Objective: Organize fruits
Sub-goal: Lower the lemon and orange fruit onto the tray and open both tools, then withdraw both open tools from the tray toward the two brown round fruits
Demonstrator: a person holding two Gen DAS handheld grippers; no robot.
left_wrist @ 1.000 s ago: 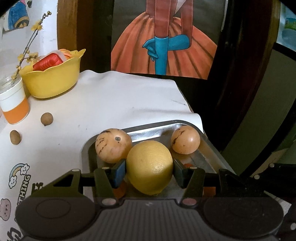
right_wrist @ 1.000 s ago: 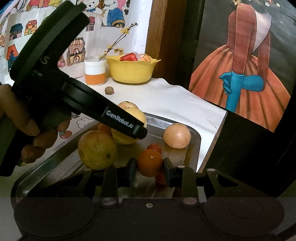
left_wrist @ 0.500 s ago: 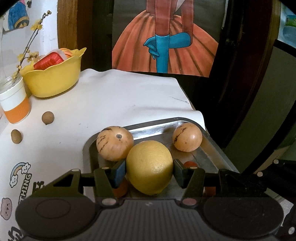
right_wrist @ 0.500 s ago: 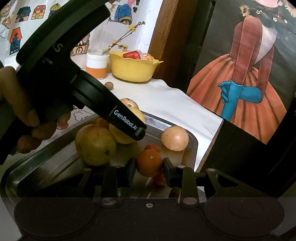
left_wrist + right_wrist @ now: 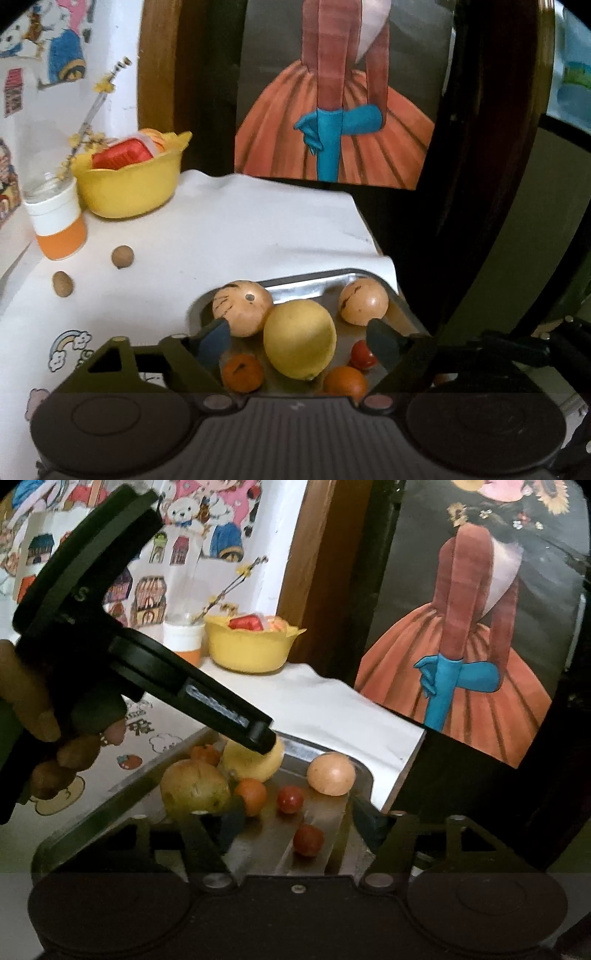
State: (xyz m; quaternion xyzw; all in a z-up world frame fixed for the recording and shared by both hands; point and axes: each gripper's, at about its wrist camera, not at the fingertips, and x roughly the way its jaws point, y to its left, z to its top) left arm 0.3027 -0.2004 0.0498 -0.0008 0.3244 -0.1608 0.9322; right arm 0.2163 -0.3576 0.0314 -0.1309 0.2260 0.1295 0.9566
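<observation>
Tongs on both sides are being held wide open, with nothing being gripped. The left tongs (image 5: pixel 295 341) are being kept astride the lemon (image 5: pixel 300 339) without touching it; the lemon is lying in the metal tray (image 5: pixel 314 282), its long axis tilted, its nippled end pointing down toward the camera. The right tongs (image 5: pixel 297 825) are being held over the tray (image 5: pixel 110 814), a small tomato (image 5: pixel 308 840) lying loose between them beside an orange (image 5: pixel 252 795).
</observation>
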